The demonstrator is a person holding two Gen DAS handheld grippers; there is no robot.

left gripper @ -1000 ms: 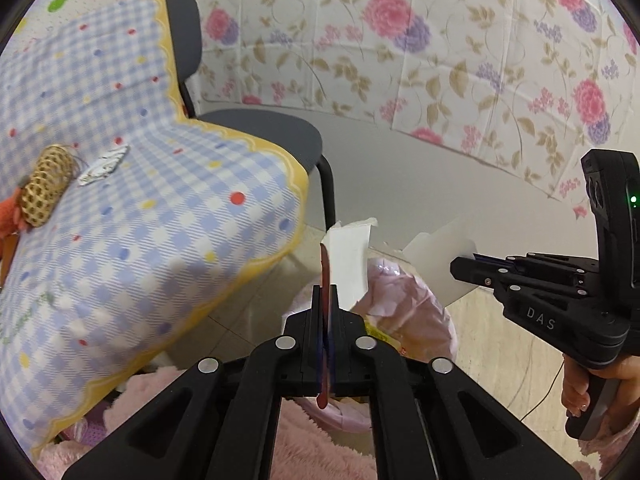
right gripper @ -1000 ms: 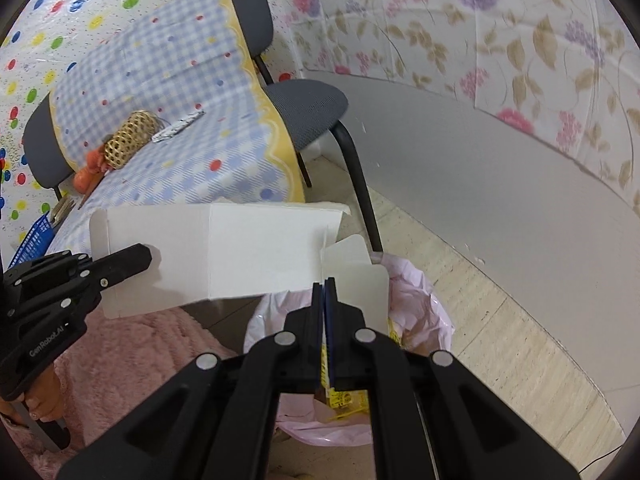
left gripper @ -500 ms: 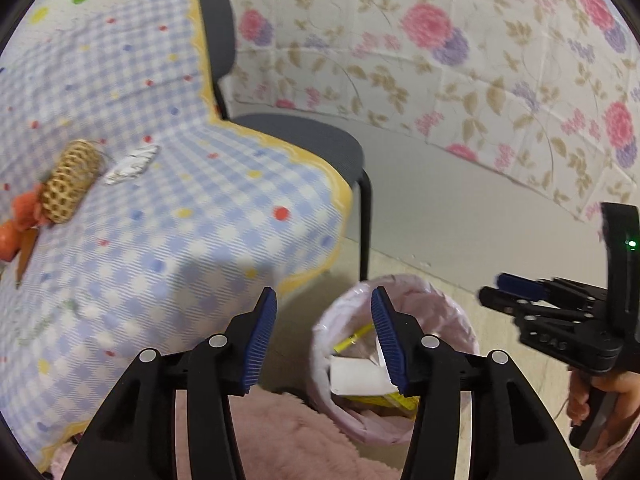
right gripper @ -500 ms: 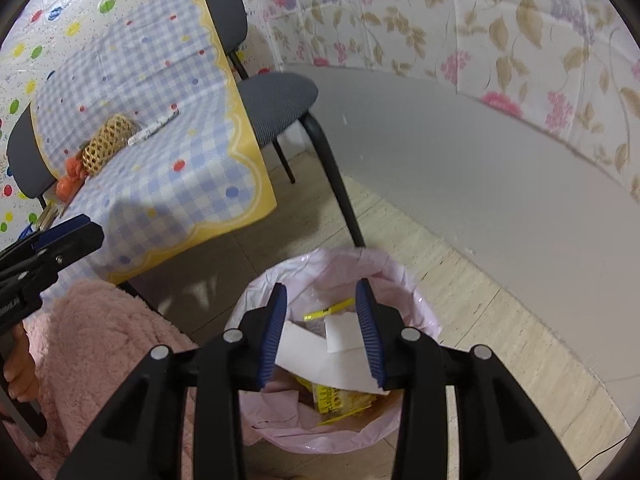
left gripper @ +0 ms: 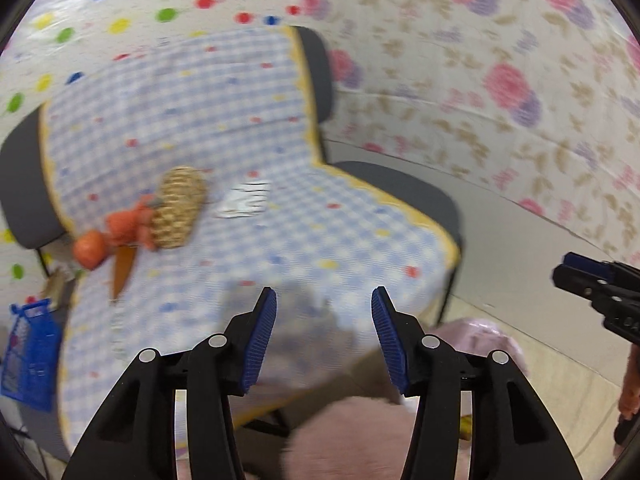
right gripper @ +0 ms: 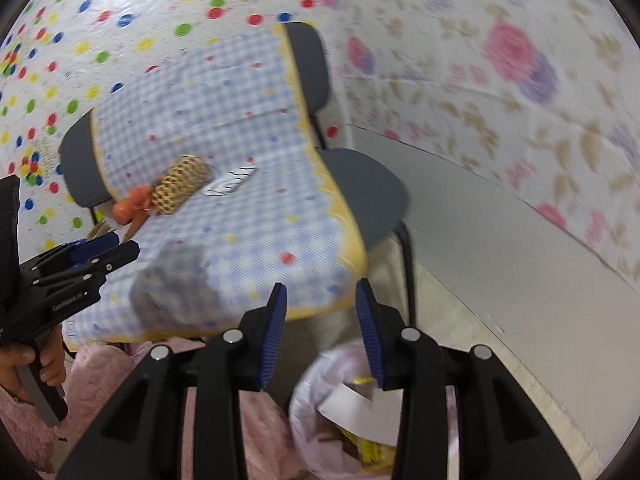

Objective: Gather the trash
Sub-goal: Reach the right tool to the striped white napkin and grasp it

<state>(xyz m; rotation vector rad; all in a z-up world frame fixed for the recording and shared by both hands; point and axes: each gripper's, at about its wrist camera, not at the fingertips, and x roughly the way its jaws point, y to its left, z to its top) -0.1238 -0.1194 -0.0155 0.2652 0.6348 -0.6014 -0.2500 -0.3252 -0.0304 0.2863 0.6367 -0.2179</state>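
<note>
My left gripper is open over the checked tablecloth, with nothing between its blue pads. My right gripper is open and empty too, above the pink-lined bin. A white piece of cardboard lies inside that bin on yellow wrappers. In the left wrist view only the bin's rim shows, at the lower right. A crumpled silver wrapper rests on the cloth beside a woven ball. Each gripper appears at the edge of the other's view.
A woven straw ball and an orange toy lie on the cloth. A dark chair stands at the table's right end by the floral wall. A blue basket hangs at the left. Pink fluffy fabric fills the near bottom.
Both grippers opened and let go of the white cardboard, which dropped into the bin. Both then rose and swung toward the table.
</note>
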